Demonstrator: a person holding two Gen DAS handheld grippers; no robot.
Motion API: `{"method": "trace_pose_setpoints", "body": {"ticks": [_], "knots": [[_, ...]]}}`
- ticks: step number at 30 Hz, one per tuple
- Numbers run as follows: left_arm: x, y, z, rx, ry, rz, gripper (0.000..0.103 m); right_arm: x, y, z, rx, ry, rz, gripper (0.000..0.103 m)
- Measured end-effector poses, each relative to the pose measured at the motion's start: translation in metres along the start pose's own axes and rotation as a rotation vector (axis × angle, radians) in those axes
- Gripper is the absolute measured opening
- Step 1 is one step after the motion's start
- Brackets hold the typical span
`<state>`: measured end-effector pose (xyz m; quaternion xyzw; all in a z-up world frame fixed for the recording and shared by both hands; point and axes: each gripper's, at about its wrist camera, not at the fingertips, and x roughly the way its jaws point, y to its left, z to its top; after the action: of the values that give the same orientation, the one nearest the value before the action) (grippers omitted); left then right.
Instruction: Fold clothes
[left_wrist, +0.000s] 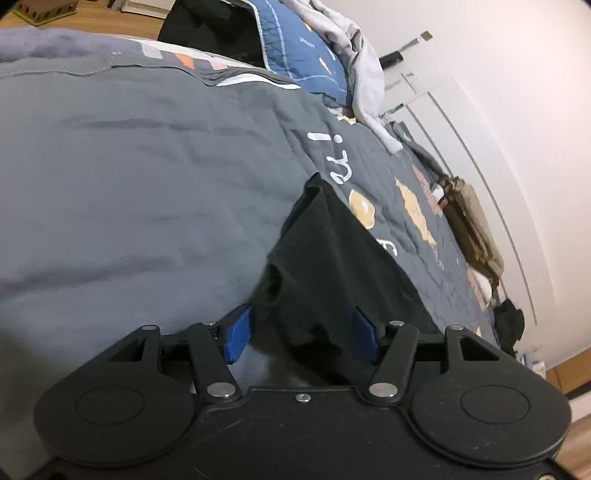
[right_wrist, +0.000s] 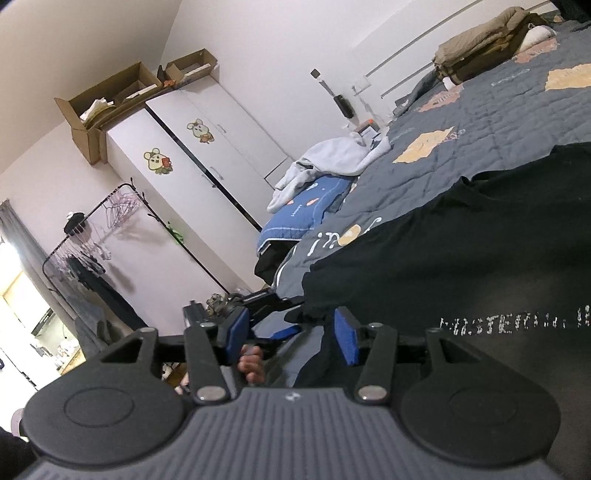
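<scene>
The black cotton garment (left_wrist: 332, 266) extended forward between the left gripper's (left_wrist: 303, 338) parted pads; the right gripper (right_wrist: 291, 339) stood parted too, cloth at its right pad.

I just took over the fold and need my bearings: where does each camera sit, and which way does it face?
Left wrist: on the left gripper, looking along the grey quilt past the black garment between its open jaws; no part of the person shows.
Right wrist: on the right gripper, facing over the bed's edge to the white wardrobe, black garment at right; fingers and the left gripper show.
Shared: black garment, quilt, blue blanket, folded khaki clothes.
</scene>
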<state>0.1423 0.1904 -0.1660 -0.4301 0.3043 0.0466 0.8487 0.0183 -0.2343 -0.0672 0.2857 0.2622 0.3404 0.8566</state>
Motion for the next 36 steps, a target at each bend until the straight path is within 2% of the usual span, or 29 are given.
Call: {"method": "trace_pose_setpoints", "body": {"ticks": [1,3,4,7,10,13,14,16,17,20,21,22,24,25,27,28,32,35,36], "knots": [[0.002,-0.003,-0.001,0.012,-0.004,-0.002,0.054,0.000,0.000,0.000,0.001,0.004,-0.001,0.051],[0.008,-0.013,-0.001,0.072,-0.012,0.009,0.011,0.001,-0.002,0.000,0.010,0.012,-0.003,0.052],[0.010,-0.020,-0.001,0.117,-0.016,0.020,0.011,0.001,-0.004,0.000,0.014,0.012,-0.003,0.052],[0.009,-0.059,-0.013,0.423,-0.068,0.037,0.011,-0.002,-0.007,0.003,0.022,0.006,-0.006,0.052],[0.004,-0.104,-0.044,0.755,-0.099,-0.003,0.011,-0.007,-0.009,0.004,0.033,-0.009,-0.012,0.052],[-0.002,-0.144,-0.093,1.078,-0.089,-0.071,0.011,-0.011,-0.013,0.006,0.044,-0.019,-0.022,0.052],[-0.003,-0.153,-0.113,1.194,-0.075,-0.086,0.011,-0.012,-0.014,0.007,0.045,-0.022,-0.025,0.053],[0.001,-0.164,-0.150,1.385,0.005,-0.106,0.011,-0.014,-0.015,0.008,0.047,-0.027,-0.025,0.053],[0.005,-0.164,-0.162,1.419,0.059,-0.100,0.014,-0.015,-0.016,0.008,0.049,-0.029,-0.025,0.053],[0.007,-0.157,-0.179,1.403,0.141,-0.082,0.023,-0.016,-0.020,0.010,0.056,-0.030,-0.031,0.053],[0.004,-0.154,-0.180,1.378,0.150,-0.085,0.030,-0.016,-0.022,0.011,0.057,-0.030,-0.035,0.053],[-0.004,-0.151,-0.176,1.333,0.135,-0.094,0.036,-0.017,-0.024,0.011,0.058,-0.034,-0.041,0.053],[-0.020,-0.145,-0.168,1.239,0.106,-0.113,0.056,-0.019,-0.031,0.012,0.071,-0.039,-0.056,0.053],[-0.026,-0.142,-0.162,1.173,0.099,-0.120,0.059,-0.020,-0.035,0.012,0.083,-0.043,-0.064,0.053],[-0.038,-0.135,-0.148,1.033,0.086,-0.135,0.061,-0.023,-0.043,0.012,0.097,-0.048,-0.088,0.053],[-0.038,-0.130,-0.137,0.924,0.092,-0.141,0.061,-0.023,-0.048,0.012,0.101,-0.051,-0.105,0.053],[-0.040,-0.107,-0.110,0.589,0.141,-0.202,0.061,-0.012,-0.069,0.020,0.135,-0.039,-0.167,0.053],[-0.035,-0.101,-0.097,0.437,0.143,-0.253,0.061,0.011,-0.082,0.036,0.149,-0.009,-0.200,0.054],[-0.032,-0.101,-0.095,0.424,0.144,-0.248,0.061,0.023,-0.085,0.043,0.155,0.000,-0.196,0.054]]}}
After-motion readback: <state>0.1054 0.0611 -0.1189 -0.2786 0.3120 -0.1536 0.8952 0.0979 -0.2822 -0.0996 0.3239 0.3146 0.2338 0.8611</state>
